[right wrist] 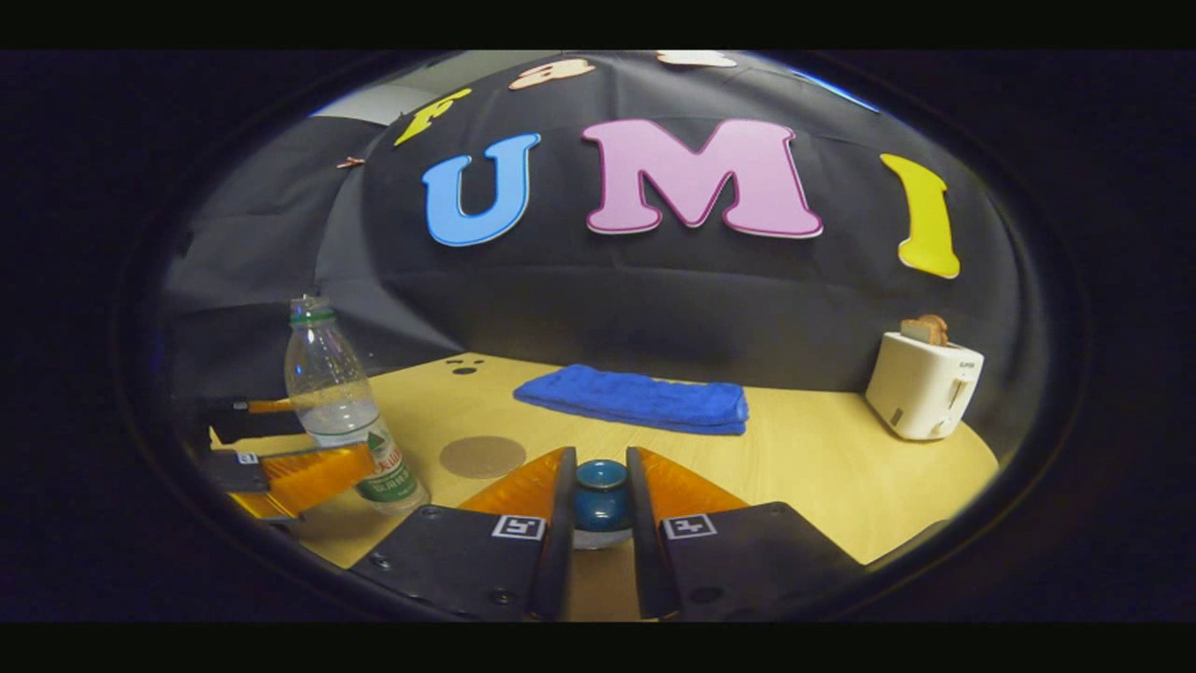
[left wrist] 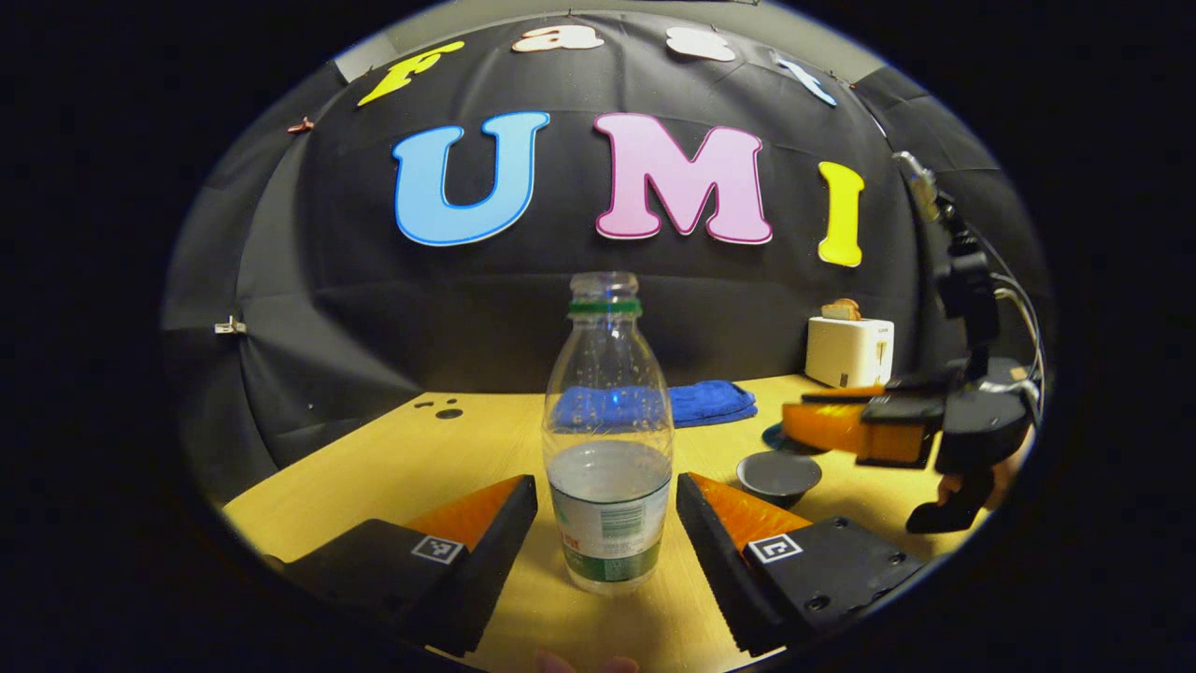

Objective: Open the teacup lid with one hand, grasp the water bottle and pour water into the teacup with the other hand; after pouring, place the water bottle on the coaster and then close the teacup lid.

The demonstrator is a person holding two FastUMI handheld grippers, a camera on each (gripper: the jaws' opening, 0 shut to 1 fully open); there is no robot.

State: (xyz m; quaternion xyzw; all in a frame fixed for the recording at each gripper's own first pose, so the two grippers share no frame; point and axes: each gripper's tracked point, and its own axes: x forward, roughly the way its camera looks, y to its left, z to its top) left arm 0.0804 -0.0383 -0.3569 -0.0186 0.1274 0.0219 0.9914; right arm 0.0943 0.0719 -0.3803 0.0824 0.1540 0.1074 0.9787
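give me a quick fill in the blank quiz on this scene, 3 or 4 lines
1. The water bottle stands between the left gripper's open ____.
2. The right gripper is shut on the teacup ____.
3. A slice of bread sticks out of the white ____.
4. The folded towel is ____ in colour.

Missing words: fingers; lid; toaster; blue

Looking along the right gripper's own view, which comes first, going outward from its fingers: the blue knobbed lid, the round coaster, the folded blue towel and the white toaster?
1. Lid: between the right gripper's fingers.
2. Coaster: just ahead, to the left on the table.
3. Towel: farther back, centre.
4. Toaster: far right, by the wall; about as far as the towel, so I would not rank those two firmly.
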